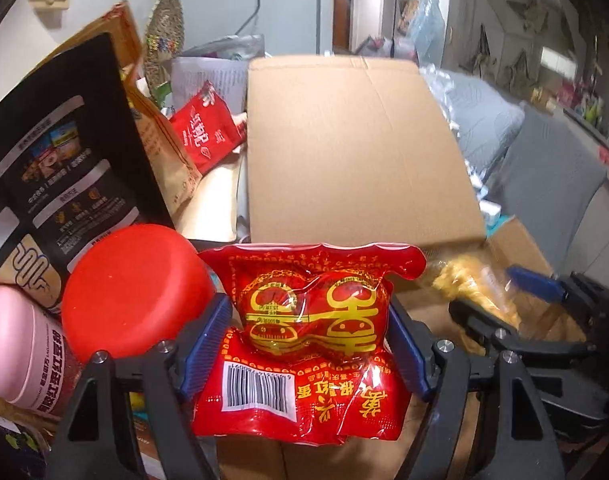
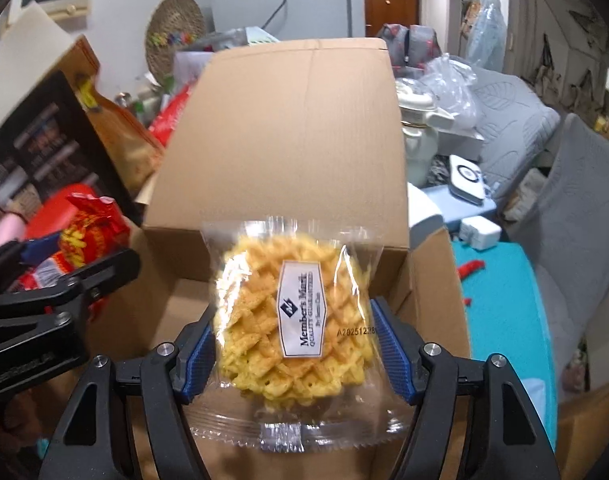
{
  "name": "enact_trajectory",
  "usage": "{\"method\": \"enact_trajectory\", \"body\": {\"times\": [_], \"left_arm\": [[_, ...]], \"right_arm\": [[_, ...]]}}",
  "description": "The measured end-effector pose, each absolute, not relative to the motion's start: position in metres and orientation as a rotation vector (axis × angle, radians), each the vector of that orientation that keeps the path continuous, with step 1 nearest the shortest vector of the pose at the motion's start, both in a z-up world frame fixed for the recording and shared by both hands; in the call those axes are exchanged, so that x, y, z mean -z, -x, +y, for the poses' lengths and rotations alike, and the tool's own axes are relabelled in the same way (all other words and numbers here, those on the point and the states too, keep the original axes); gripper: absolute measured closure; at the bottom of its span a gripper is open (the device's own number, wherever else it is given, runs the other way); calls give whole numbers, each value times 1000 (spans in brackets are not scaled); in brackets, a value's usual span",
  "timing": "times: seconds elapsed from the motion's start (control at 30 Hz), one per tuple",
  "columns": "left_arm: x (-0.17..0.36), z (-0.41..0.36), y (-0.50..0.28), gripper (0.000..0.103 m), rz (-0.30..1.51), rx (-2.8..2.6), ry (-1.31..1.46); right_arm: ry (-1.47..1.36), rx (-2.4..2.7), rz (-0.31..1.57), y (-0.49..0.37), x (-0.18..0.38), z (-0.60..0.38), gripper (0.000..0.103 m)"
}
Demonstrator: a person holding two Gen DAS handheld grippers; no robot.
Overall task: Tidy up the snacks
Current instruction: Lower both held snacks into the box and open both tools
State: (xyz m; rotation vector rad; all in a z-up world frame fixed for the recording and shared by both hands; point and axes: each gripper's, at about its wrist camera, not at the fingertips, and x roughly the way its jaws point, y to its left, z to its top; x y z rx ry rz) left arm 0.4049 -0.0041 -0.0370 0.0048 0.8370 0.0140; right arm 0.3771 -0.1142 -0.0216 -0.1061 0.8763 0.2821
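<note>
My left gripper [image 1: 308, 336] is shut on a red snack packet [image 1: 312, 332] with gold print and a barcode, held above the open cardboard box [image 1: 344, 140]. My right gripper [image 2: 292, 344] is shut on a clear packet of yellow lattice crackers [image 2: 292, 320] with a white label, also above the box [image 2: 284, 140]. The right gripper and its cracker packet show at the right of the left wrist view [image 1: 504, 300]. The left gripper and red packet show at the left of the right wrist view [image 2: 84, 240].
A red lid [image 1: 132, 296], a pink jar [image 1: 20, 344], a black box [image 1: 64, 160] and more snack bags [image 1: 204, 132] crowd the left. A white kettle [image 2: 416, 136], plastic bags, a teal surface [image 2: 504, 304] and grey cushions lie right.
</note>
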Motion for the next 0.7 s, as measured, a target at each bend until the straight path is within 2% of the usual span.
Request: {"method": "enact_trajectory", "body": {"times": [0.1, 0.23, 0.7], "left_arm": [[40, -8, -408, 26, 857, -38, -30], [35, -12, -406, 26, 839, -76, -62], [5, -16, -379, 24, 784, -39, -33]], "right_arm": [[113, -264, 900, -380, 28, -116, 30], [127, -229, 891, -380, 25, -119, 23], [128, -221, 831, -346, -8, -128, 22]]}}
